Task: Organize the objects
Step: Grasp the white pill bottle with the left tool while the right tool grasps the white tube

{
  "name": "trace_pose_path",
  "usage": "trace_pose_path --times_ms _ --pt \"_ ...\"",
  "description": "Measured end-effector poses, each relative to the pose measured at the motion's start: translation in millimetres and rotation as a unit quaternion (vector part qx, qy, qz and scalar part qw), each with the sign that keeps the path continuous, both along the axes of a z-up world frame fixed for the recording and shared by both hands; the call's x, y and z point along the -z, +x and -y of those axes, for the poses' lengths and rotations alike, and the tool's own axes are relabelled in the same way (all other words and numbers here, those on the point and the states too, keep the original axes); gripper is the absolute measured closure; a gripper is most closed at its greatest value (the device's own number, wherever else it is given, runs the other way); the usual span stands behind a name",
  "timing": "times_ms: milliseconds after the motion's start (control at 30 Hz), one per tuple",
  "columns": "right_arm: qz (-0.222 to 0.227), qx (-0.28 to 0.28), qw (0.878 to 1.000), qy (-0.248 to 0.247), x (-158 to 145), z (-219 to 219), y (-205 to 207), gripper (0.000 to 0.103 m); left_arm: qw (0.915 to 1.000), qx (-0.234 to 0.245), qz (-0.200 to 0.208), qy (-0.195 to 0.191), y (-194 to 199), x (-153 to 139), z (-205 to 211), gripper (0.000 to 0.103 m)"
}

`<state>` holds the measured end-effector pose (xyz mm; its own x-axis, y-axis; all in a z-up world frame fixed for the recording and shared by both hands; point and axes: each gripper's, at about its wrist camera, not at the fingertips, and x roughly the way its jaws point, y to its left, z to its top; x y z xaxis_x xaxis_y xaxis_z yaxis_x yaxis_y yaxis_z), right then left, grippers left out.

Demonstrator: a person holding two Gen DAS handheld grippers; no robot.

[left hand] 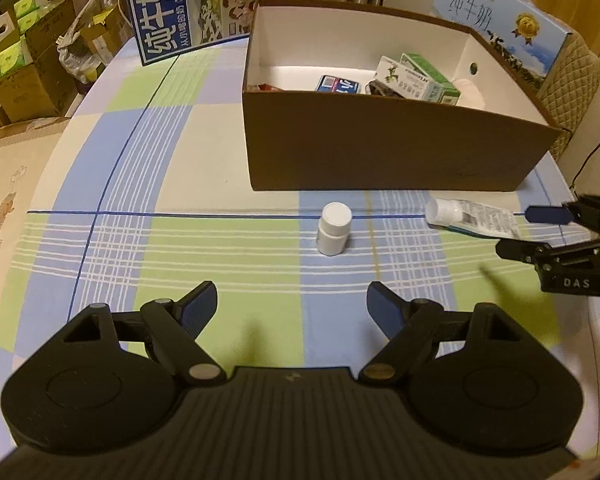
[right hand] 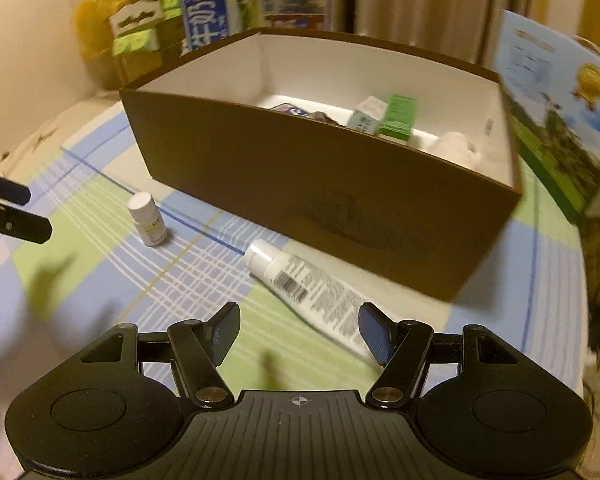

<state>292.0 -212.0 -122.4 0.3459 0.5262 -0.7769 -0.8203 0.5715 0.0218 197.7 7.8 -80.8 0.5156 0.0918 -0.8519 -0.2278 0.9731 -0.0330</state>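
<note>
Several small cartons [left hand: 424, 78] lie inside the brown box [left hand: 380, 148]; before it, a bottle [left hand: 334, 229] and tube [right hand: 320, 292]. Both tongs [left hand: 292, 308] [right hand: 300, 334] spread, empty.

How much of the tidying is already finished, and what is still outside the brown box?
Done: several small cartons already lie inside the brown box. In hand: nothing; the left claw and the right claw are both open and empty, the right one close above the white tube. Left: the tube, lying on the tablecloth, and the upright white bottle.
</note>
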Motion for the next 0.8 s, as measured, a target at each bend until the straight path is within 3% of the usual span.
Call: trace_pose_path --times_ms 200,433,700,800 --pt "0.023 -0.037 0.999 -0.021 18.0 -23.4 19.1 0.04 1.0 0.002 -0.006 0.001 12.5 13.7 -4.0 0.024" --pt "0.008 -0.051 0.998 -0.022 36.9 -35.4 32.1 0.04 0.9999 0.011 -0.008 0.0 25.3 26.4 -6.4 0.024" --pt "-0.024 -0.064 0.997 -0.043 36.6 -32.6 4.9 0.041 0.9996 0.025 -0.008 -0.007 36.4 37.3 -9.0 0.024" --pt "-0.029 -0.03 0.998 -0.038 38.5 -31.0 -6.0 0.041 0.9993 0.036 0.0 -0.014 41.0 41.4 -8.0 0.024"
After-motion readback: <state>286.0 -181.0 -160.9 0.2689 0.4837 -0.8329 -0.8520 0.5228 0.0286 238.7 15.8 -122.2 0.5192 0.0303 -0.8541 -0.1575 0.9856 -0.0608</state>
